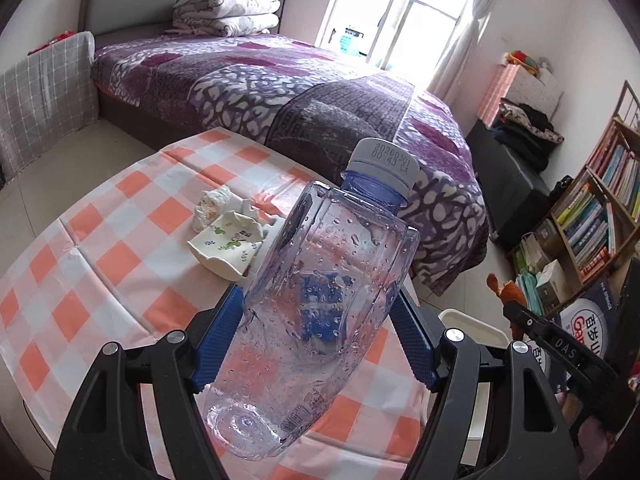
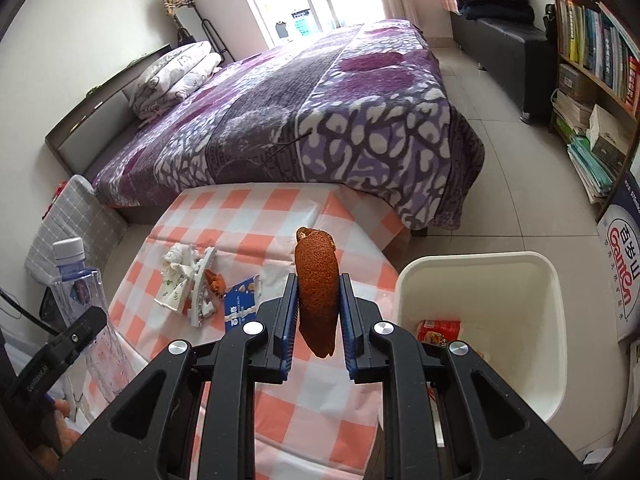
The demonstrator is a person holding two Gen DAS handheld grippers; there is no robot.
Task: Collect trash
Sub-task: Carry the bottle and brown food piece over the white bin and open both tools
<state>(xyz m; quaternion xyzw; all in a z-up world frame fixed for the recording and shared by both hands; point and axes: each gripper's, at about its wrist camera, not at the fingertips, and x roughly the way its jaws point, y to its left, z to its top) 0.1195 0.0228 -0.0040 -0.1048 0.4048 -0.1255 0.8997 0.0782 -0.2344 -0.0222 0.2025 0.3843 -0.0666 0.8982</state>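
My left gripper [image 1: 316,304] is shut on a clear empty plastic bottle [image 1: 320,280] with a white cap, held tilted above the checkered table [image 1: 100,280]; the bottle also shows in the right wrist view [image 2: 86,300]. My right gripper [image 2: 319,292] is shut on a piece of orange peel [image 2: 316,292], held above the table's right side, left of the white trash bin [image 2: 532,304]. On the table lie a crumpled tissue [image 1: 214,206], a crushed paper cup [image 1: 228,246], another peel scrap [image 2: 215,282] and a blue wrapper [image 2: 240,306].
The bin holds a red packet [image 2: 438,330]. A bed with a purple blanket [image 2: 320,120] stands behind the table. A bookshelf [image 2: 596,52] and a large box [image 2: 624,276] stand at the right. A grey checked cover [image 1: 44,92] stands left.
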